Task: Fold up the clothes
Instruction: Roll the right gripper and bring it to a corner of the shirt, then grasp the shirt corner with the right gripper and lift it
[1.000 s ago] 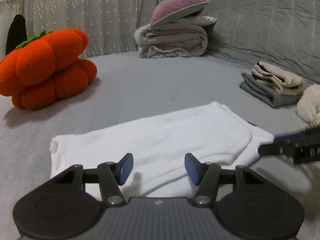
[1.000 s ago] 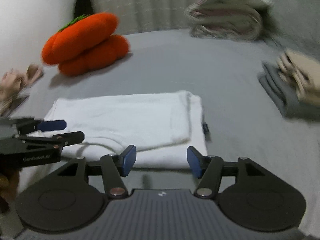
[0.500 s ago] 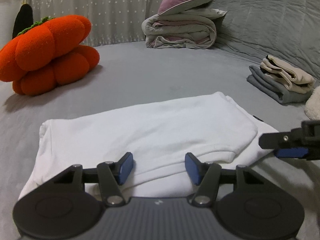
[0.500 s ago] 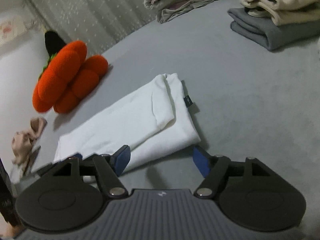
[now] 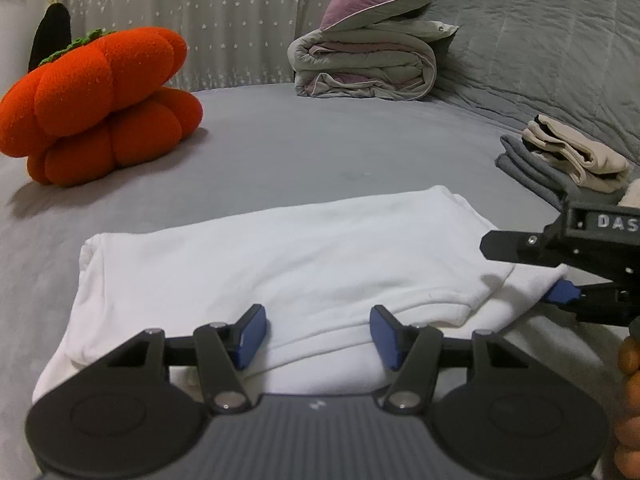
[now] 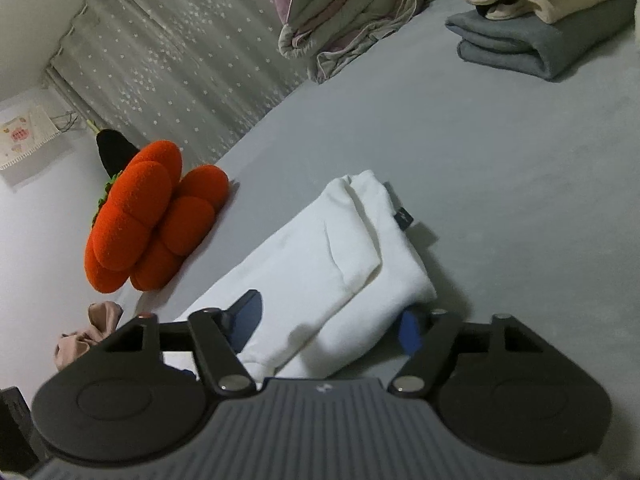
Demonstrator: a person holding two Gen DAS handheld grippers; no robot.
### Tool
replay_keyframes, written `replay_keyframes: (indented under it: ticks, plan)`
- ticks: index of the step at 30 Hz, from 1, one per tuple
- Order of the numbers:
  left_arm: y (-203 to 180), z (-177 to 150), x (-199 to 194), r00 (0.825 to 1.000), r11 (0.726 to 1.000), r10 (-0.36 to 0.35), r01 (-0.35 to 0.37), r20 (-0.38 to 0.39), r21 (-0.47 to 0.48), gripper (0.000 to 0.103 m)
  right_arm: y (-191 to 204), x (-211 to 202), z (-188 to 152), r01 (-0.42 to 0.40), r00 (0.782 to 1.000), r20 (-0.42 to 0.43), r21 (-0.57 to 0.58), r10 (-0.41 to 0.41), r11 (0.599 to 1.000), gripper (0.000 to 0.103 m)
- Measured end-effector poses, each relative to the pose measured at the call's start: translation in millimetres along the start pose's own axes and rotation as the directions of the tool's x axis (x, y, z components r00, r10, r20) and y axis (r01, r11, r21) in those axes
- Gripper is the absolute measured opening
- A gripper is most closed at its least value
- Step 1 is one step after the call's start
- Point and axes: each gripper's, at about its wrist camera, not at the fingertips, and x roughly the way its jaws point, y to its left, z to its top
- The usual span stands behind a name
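A white garment (image 5: pixel 288 264), folded into a long band, lies across the grey bed; it also shows in the right wrist view (image 6: pixel 332 264). My left gripper (image 5: pixel 316 336) is open, its blue pads straddling the garment's near edge. My right gripper (image 6: pixel 332 320) is open around the garment's right end corner, one finger above the cloth and one below. It shows from the side in the left wrist view (image 5: pixel 532 272).
An orange pumpkin cushion (image 5: pixel 100 104) sits at the back left. A rolled duvet with a purple pillow (image 5: pixel 368 60) is at the back. A folded beige and grey stack (image 5: pixel 568 160) lies on the right. A crumpled tan cloth (image 6: pixel 84 332) lies near the left edge.
My right gripper has swung round and moved in onto the garment's right corner. My left gripper has moved closer to the near edge. Both stay open.
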Motion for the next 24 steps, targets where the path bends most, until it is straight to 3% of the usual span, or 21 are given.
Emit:
replay_keyframes:
  ticks: [1, 3, 18, 20, 21, 22, 24]
  plan:
    - [1, 0, 0, 1.000, 1.000, -0.002, 0.002, 0.000, 0.000, 0.059, 0, 1, 0, 0.001, 1.000, 0.003, 0.004, -0.001, 1.000, 0.056]
    - [1, 0, 0, 1.000, 1.000, -0.005, 0.005, 0.001, 0.001, 0.059, -2, 3, 0, 0.004, 1.000, 0.006, 0.012, -0.004, 1.000, 0.053]
    - [2, 0, -1, 1.000, 1.000, -0.010, 0.010, -0.003, -0.001, 0.059, -6, 9, 4, 0.023, 0.999, 0.044, 0.068, -0.026, 0.997, 0.051]
    - [1, 0, -1, 1.000, 1.000, -0.009, 0.009, -0.003, 0.000, 0.060, -4, 11, 5, 0.037, 0.998, 0.050, 0.030, -0.039, 0.999, 0.042]
    - [1, 0, -1, 1.000, 1.000, -0.009, 0.009, -0.003, 0.000, 0.060, -1, 12, 5, 0.044, 0.997, 0.056, 0.003, -0.044, 0.999, 0.028]
    - [1, 0, -1, 1.000, 1.000, -0.009, 0.009, -0.003, 0.001, 0.060, 2, 11, 5, 0.047, 0.997, 0.065, -0.026, -0.045, 0.999, 0.021]
    - [1, -1, -1, 1.000, 1.000, -0.009, 0.009, -0.003, 0.002, 0.060, 9, 9, 4, 0.054, 0.995, 0.085, -0.085, -0.047, 0.995, 0.020]
